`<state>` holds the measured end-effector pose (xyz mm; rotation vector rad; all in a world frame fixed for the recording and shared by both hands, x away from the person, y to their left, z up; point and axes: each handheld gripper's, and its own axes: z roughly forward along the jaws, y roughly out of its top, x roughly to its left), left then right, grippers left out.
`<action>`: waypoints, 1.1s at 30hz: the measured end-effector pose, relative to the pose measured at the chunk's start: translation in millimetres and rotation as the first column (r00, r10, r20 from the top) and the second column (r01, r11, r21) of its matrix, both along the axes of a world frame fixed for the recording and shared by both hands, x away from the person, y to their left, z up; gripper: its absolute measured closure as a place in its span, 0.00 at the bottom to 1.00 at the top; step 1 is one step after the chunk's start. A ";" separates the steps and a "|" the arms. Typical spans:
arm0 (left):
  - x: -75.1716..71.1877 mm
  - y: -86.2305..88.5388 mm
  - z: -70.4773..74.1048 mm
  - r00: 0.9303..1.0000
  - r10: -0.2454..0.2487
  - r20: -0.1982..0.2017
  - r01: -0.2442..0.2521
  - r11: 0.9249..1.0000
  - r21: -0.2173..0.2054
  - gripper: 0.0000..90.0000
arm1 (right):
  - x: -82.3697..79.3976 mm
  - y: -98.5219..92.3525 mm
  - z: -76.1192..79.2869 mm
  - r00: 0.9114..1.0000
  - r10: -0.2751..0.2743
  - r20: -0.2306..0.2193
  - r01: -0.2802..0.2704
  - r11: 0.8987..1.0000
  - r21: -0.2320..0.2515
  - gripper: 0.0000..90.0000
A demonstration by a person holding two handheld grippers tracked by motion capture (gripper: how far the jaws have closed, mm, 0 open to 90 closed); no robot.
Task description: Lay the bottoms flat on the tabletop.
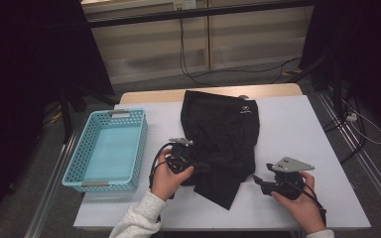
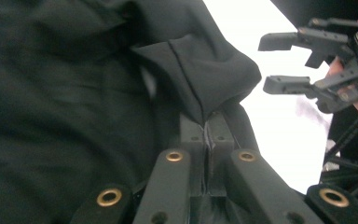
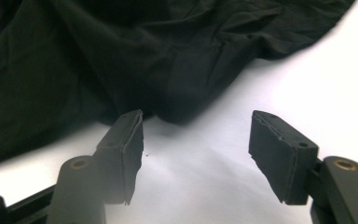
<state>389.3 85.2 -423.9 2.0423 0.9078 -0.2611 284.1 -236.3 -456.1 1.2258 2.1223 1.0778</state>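
Note:
A black garment [image 1: 221, 134] with a small white logo lies rumpled across the middle of the white table [image 1: 297, 129]. My left gripper [image 1: 203, 166] is at its left edge, shut on a pinched fold of the black cloth [image 2: 200, 79], which stands up in a peak above the closed jaws. My right gripper [image 1: 255, 179] sits near the garment's lower right corner, open, with bare table between its fingers [image 3: 126, 140] and the cloth edge [image 3: 186, 93] just beyond them. The right gripper [image 2: 284, 63] also appears, open, at the right of the left gripper view.
A light blue perforated basket [image 1: 79, 163] stands at the table's left side. Cables trail on the floor behind the table and at the right. Dark stands flank the table on both sides.

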 end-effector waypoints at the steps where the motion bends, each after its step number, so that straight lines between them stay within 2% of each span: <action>1: 1.8 3.6 -0.6 1.000 0.007 -0.005 -0.007 1.000 -0.001 0.99 | 0.9 2.3 -0.3 1.000 0.008 -0.002 -0.008 1.000 0.000 0.39; 5: 10.1 19.6 -6.9 0.998 0.051 -0.033 -0.051 0.999 -0.001 0.99 | 3.7 8.6 -2.3 1.000 0.022 -0.017 -0.022 1.000 0.007 0.39; 9: 16.3 30.4 -11.3 0.995 0.089 -0.039 -0.088 0.996 0.014 0.99 | 5.7 20.5 -5.0 0.998 0.059 -0.039 -0.058 0.998 0.015 0.42; 12: 17.8 32.5 -13.5 0.995 0.088 -0.045 -0.087 0.996 0.021 0.99 | 8.2 30.4 -7.0 0.995 0.087 -0.048 -0.086 0.996 0.016 0.44; 15: 17.6 32.1 -13.4 0.996 0.088 -0.035 -0.087 0.996 0.031 0.99 | 13.7 41.4 -9.0 0.992 0.108 -0.066 -0.105 0.994 0.035 0.49; 20: 15.7 30.1 -14.4 0.996 0.087 -0.027 -0.085 0.995 0.052 0.98 | 21.9 58.0 -11.5 0.986 0.117 -0.115 -0.105 0.988 0.109 0.55; 22: 15.1 29.6 -15.5 0.996 0.083 -0.025 -0.081 0.995 0.058 0.98 | 23.8 64.1 -12.6 0.985 0.114 -0.131 -0.100 0.990 0.104 0.54; 26: 13.6 27.3 -15.9 0.997 0.075 -0.023 -0.073 0.995 0.064 0.98 | 24.6 68.4 -12.6 0.988 0.093 -0.126 -0.082 0.993 0.090 0.58; 27: 12.9 26.3 -15.3 0.997 0.077 -0.017 -0.076 0.995 0.069 0.98 | 24.8 68.8 -12.6 0.988 0.091 -0.125 -0.080 0.993 0.088 0.61; 29: 12.4 25.3 -14.4 0.998 0.068 -0.016 -0.067 0.996 0.063 0.98 | 25.2 68.8 -12.7 0.988 0.089 -0.123 -0.078 0.993 0.089 0.79; 32: 11.0 24.2 -13.2 0.998 0.065 -0.013 -0.064 0.996 0.065 0.98 | 27.1 67.2 -13.0 0.987 0.087 -0.136 -0.073 0.992 0.105 0.99; 33: 10.5 24.0 -13.1 0.998 0.069 -0.012 -0.068 0.996 0.065 0.98 | 27.5 66.3 -13.1 0.986 0.095 -0.140 -0.079 0.990 0.114 0.99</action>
